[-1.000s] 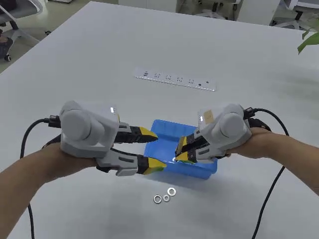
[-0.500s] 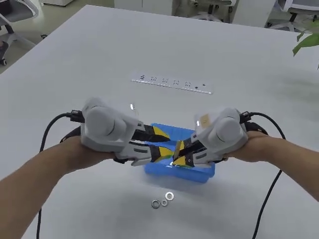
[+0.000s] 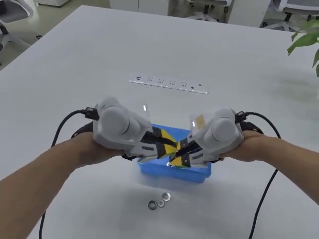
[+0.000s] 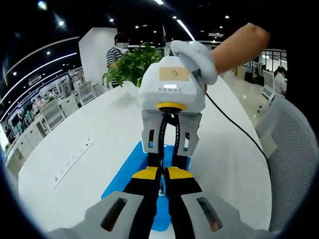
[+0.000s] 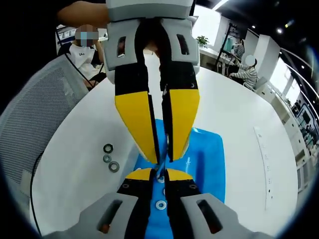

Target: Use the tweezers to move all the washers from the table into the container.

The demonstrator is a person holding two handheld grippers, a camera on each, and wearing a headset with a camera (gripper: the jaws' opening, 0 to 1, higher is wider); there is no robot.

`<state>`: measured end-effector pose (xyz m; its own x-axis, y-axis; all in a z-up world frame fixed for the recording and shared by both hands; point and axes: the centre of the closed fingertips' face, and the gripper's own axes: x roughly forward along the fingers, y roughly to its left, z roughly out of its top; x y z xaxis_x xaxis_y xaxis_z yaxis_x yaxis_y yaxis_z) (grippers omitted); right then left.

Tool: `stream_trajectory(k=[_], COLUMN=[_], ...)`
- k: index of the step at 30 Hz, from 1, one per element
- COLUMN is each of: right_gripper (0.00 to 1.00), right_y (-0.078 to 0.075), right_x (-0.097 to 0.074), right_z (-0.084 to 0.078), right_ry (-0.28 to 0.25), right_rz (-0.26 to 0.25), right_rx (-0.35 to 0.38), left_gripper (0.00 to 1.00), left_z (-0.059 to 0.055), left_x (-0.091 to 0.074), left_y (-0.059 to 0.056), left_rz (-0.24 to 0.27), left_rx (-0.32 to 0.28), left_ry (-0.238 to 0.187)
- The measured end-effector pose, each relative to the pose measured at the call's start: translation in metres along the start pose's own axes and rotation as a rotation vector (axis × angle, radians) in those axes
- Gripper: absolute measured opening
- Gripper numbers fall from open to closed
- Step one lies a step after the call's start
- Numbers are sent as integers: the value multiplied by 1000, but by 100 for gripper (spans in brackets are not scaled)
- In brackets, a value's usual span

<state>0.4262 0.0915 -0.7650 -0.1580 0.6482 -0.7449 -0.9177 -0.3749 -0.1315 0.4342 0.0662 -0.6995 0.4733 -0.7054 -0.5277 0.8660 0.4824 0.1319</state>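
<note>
Both grippers meet tip to tip over the blue container [image 3: 200, 174]. My left gripper [image 3: 171, 148] comes in from the left, its yellow jaws closed on the thin metal tweezers [image 5: 162, 149]. Facing it, my right gripper [image 3: 176, 157] is shut on the same tweezers [image 4: 162, 187]. In the right gripper view my own jaws [image 5: 159, 175] sit low over the container [image 5: 209, 159], with one washer [image 5: 160, 204] lying inside it. Three washers [image 3: 160, 201] lie on the white table just in front of the container, also seen as washers [image 5: 108, 158] left of the container.
A white power strip [image 3: 167, 83] lies farther back on the table [image 3: 234, 59]. Green plant leaves [image 3: 304, 42] hang over the far right edge. Cables trail from both grippers. Office chairs and people are beyond the table.
The left gripper has moved right over the container and its jaws have gone from open to shut, meeting the right gripper's tips. The right gripper has barely moved.
</note>
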Motion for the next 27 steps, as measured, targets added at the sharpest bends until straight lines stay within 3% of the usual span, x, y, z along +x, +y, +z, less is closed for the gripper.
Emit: stream_trajectory(k=[11, 19, 27], right_gripper=[12, 16, 25], right_y=[-3, -4, -4], right_x=[-2, -8, -17], right_z=[1, 4, 4], right_ry=[4, -3, -15], right_rz=[-18, -35, -67], right_rx=[-8, -1, 64], left_gripper=[6, 6, 6], left_z=[2, 6, 12], left_x=[1, -2, -7], left_y=[4, 5, 7], left_rz=[10, 19, 25], left_rx=[21, 0, -26], left_ry=[-9, -16, -26])
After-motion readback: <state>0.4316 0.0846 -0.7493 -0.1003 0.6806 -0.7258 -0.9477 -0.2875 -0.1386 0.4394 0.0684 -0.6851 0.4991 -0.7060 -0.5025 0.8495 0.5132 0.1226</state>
